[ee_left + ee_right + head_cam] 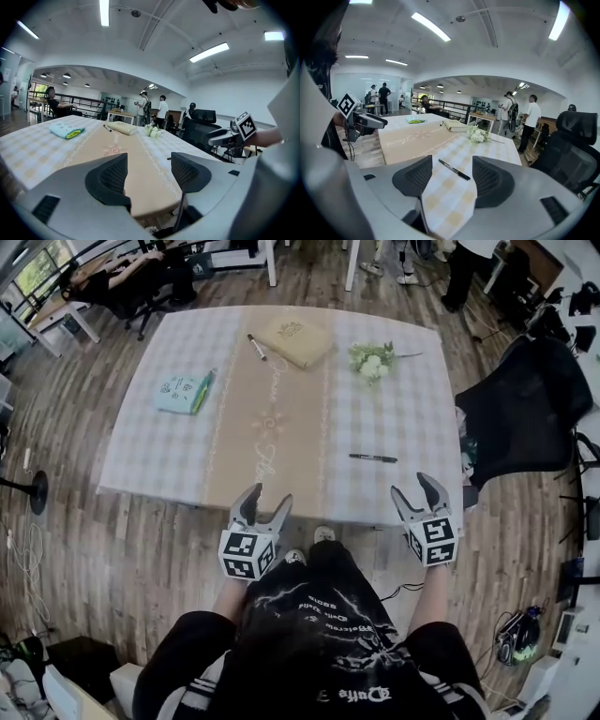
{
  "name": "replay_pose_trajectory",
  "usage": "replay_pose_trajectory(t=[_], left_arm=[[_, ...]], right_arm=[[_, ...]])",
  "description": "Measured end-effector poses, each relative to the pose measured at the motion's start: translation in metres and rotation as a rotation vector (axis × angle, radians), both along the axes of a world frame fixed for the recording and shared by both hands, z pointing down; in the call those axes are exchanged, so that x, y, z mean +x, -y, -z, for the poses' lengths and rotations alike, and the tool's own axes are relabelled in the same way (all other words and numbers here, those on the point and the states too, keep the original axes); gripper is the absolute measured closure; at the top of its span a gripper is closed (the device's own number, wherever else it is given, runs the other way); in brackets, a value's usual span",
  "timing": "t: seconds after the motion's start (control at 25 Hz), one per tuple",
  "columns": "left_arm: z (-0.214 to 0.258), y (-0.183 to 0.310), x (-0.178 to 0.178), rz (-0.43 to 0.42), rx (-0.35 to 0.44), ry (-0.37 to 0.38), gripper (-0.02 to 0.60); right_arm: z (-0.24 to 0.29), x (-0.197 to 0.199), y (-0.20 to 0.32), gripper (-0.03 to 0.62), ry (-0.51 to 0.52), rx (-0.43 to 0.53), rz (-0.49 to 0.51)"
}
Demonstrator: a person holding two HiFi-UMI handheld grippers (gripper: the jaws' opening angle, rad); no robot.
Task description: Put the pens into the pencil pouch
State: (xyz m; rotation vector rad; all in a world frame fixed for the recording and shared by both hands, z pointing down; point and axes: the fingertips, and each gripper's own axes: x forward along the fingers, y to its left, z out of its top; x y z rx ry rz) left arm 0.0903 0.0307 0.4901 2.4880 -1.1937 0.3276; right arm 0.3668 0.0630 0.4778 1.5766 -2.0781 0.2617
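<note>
Task not begun, by the look of it. Left gripper (266, 503) and right gripper (414, 487) hovering just off the near edge of the counter (141, 456), which has a pale checked cloth with a beige runner down the middle. Fingers of both spread wide, nothing between them in either gripper view.

Slim black pen (373, 457) flat on the checked cloth, near the right gripper. Lined up between its fingers in the right gripper view, but not reached. Second dark pen (256, 347) at the far side, just beside a tan flat rectangular case or book (295, 340). Light-blue fabric pouch (184, 392) far left, well apart from both pens. Green strip along one side, pen or trim unclear. Likely the pencil pouch, opening not readable. Bunch of white flowers (372, 360) far right of centre.

Risks:
- Thin pen lying flat, so liable to roll or slip from an off-centre pinch.
- Cloth liable to snag and drag if fingers close too low.
- Pouch possibly zipped or floppy, likely needing the left gripper to hold it open.
- Possible mix-up between the pouch and the tan item.
</note>
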Motion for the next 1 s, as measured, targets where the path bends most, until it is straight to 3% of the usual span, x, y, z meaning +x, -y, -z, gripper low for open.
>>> replay_pose_trajectory(t=[0.48,0.84,1.0], left_arm=[[0.007,0.030,0.015,0.072,0.002,0.017,0.279],[0.010,0.052,0.002,0.190,-0.001,0.034,0.279],[0.007,0.061,-0.008,0.261,-0.017,0.005,0.279]], right_arm=[[-0.037,0.024,0.058,0.365,-0.111,-0.166,0.239],[-0.080,0.024,0.089,0.388,-0.220,-0.311,0.465],[-0.100,0.030,0.097,0.390,-0.300,-0.388,0.567]])
